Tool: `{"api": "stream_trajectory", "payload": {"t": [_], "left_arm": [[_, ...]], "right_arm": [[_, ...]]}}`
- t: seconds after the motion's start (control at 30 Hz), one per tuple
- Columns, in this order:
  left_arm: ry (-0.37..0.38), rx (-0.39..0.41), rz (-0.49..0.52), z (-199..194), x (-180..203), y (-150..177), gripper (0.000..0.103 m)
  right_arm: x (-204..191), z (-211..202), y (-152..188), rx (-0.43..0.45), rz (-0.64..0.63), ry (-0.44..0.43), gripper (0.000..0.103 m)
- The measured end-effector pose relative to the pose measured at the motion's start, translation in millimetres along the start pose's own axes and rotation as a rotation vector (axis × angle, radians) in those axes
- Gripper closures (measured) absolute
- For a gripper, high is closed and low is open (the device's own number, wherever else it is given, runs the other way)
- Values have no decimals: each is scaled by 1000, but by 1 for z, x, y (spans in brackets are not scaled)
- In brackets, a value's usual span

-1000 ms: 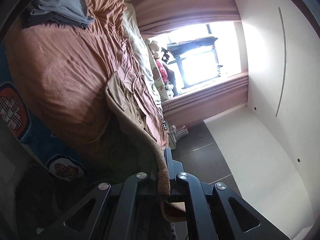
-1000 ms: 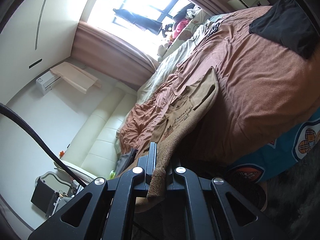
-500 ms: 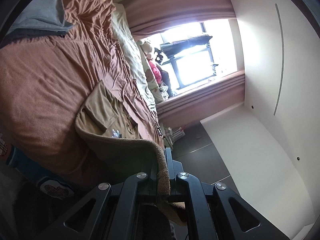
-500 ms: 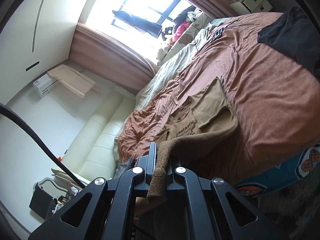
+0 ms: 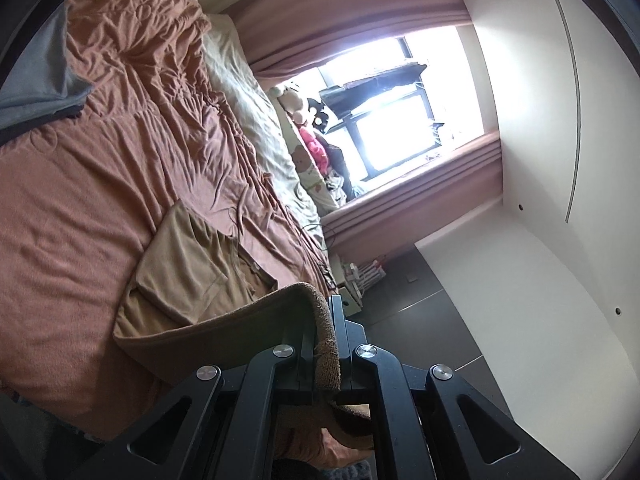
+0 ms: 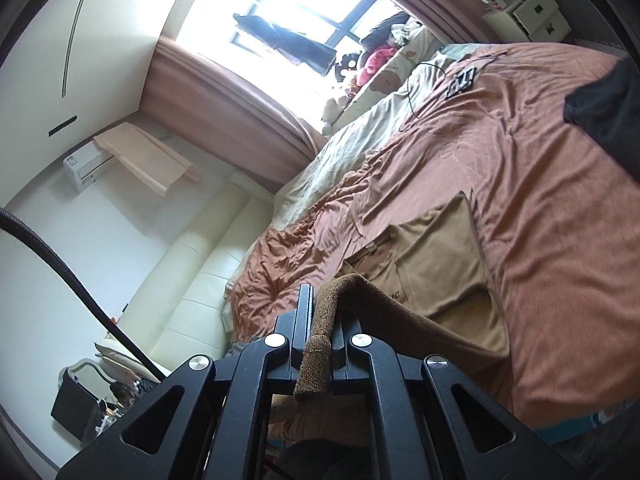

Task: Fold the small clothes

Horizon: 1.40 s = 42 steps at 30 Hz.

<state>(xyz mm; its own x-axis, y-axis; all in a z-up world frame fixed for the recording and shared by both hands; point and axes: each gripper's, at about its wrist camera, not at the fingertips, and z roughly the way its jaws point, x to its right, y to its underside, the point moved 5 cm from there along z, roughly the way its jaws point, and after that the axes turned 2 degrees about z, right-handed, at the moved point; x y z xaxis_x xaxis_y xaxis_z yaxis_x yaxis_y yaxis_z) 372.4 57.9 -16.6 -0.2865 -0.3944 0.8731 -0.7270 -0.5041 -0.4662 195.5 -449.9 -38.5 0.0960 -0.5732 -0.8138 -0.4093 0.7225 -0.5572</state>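
A small tan shirt lies on the rust-brown bedspread, its sleeves folded in over the body. Both grippers hold its near hem lifted above the bed, and the raised cloth curls over the lower part of the shirt. My left gripper is shut on the hem's corner, which hangs down between the jaws. My right gripper is shut on the other corner, a ribbed edge drooping past the fingers. The shirt's lower front is hidden under the lifted fold.
A grey garment lies at the bed's far left and a black one at its right. Pillows and plush toys line the window side. A cream sofa stands beyond the bed, a small white cabinet near the window.
Both grippers have carried the shirt's hem up and forward over the bed, so the shirt now lies flatter on the bedspread with the lifted hem folding over its lower part.
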Motion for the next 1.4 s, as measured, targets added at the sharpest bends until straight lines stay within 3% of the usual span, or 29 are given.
{"api": "stream_trajectory", "payload": {"t": [0.17, 0.67, 1.03, 1.17, 1.4], "left_arm": [[-27, -11, 8, 25, -4, -20, 100], [-146, -71, 26, 106, -28, -64, 100], [-284, -129, -16, 167, -85, -75, 100], [-335, -155, -26, 190, -109, -77, 100], [-410, -197, -42, 225, -152, -75, 100]], "right_arm": [[2, 30, -24, -4, 10, -16, 102], [27, 109, -71, -30, -17, 79, 102], [47, 169, -88, -90, -15, 169, 102], [62, 193, -94, -120, 52, 169, 102], [99, 234, -98, -169, 130, 253, 102]]}}
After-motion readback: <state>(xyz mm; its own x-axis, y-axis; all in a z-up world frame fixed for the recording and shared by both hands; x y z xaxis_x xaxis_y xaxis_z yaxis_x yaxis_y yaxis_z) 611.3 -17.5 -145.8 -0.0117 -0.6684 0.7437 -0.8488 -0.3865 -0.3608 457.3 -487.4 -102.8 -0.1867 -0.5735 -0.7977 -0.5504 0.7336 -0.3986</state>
